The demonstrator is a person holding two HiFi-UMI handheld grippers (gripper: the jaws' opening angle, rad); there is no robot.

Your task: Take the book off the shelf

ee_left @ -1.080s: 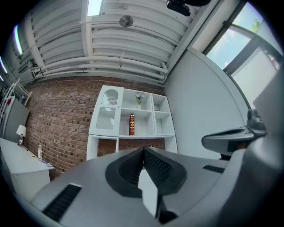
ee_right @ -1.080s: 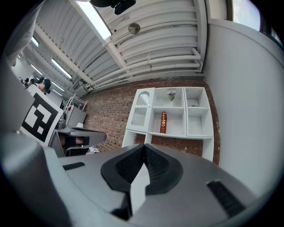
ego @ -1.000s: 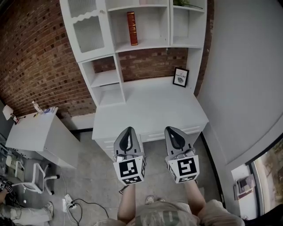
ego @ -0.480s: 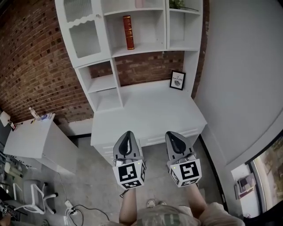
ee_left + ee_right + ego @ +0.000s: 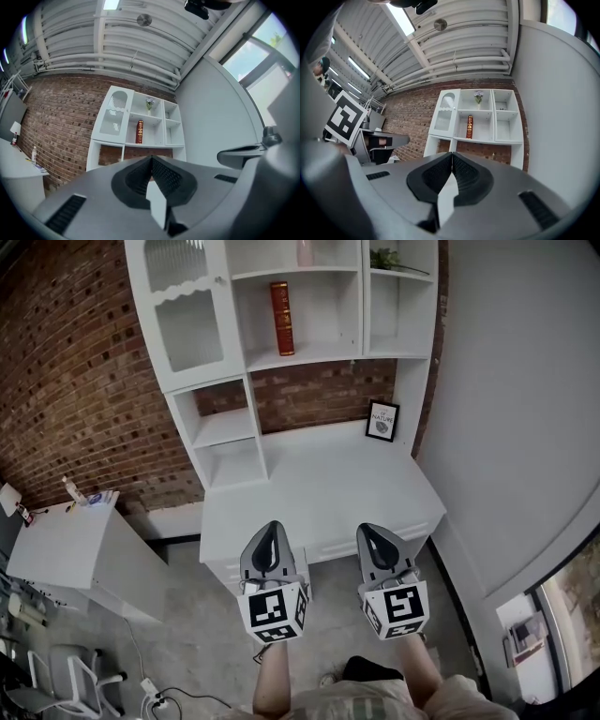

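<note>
A red book (image 5: 281, 318) stands upright on the middle shelf of the white shelf unit (image 5: 309, 355) against the brick wall; it also shows small in the left gripper view as the book (image 5: 139, 131) and in the right gripper view as the book (image 5: 469, 126). My left gripper (image 5: 270, 532) and right gripper (image 5: 371, 533) are held side by side low in the head view, near the front edge of the white desk (image 5: 319, 488), far below the book. Both have their jaws shut with nothing between them.
A small framed picture (image 5: 382, 421) leans at the desk's back right. A glass-door cabinet (image 5: 187, 315) is left of the book, a pink vase (image 5: 306, 251) and a plant (image 5: 384, 257) above. A second white table (image 5: 66, 535) stands at left, with an office chair (image 5: 56, 690).
The view has shifted a little, with the shelf unit sliding slightly left and then back right. Both grippers keep their place and stay shut.
</note>
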